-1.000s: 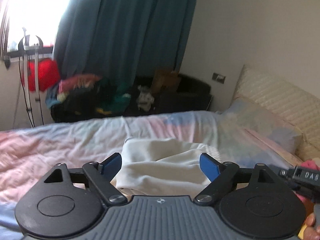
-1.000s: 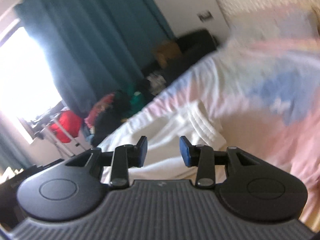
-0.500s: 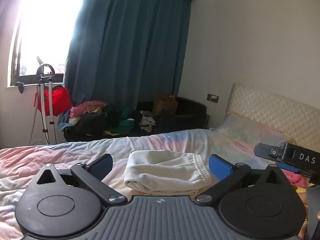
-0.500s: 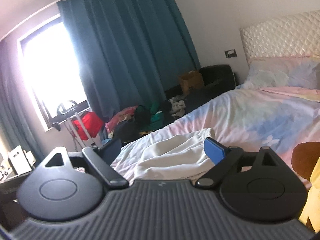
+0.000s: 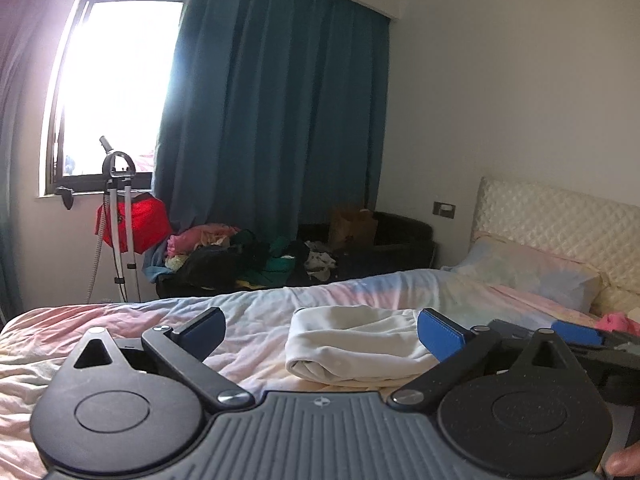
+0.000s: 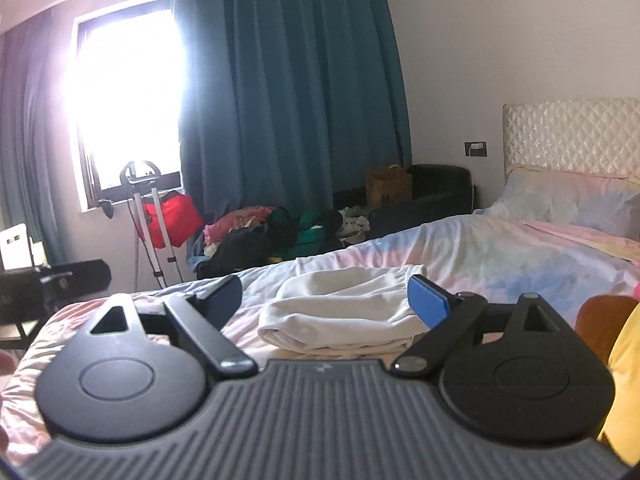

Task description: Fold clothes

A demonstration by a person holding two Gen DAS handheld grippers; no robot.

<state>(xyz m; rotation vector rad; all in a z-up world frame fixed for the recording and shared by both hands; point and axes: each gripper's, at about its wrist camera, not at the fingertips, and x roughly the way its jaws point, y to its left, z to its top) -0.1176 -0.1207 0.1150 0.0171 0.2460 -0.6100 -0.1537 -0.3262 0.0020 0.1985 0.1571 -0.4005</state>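
Observation:
A folded cream-white garment (image 5: 352, 344) (image 6: 340, 312) lies on the pastel bedspread (image 5: 120, 332) (image 6: 500, 256), ribbed waistband toward the right. My left gripper (image 5: 320, 332) is open, its blue-padded fingers spread wide, held back from the garment and touching nothing. The right gripper (image 6: 326, 300) is open too, fingers apart on either side of the garment in view but short of it. Part of the right gripper (image 5: 576, 336) shows at the right of the left wrist view.
Pillows (image 5: 532, 276) and a quilted headboard (image 6: 572, 140) are at the right. A heap of clothes (image 5: 240, 256), a dark armchair (image 6: 436, 192) with a paper bag, a steamer stand (image 5: 120, 220) and teal curtains lie beyond the bed. Yellow and brown things (image 6: 616, 336) sit near right.
Both grippers have pulled back and up from the garment. The right gripper has opened wide from nearly shut. The garment now lies folded and flat on the bed.

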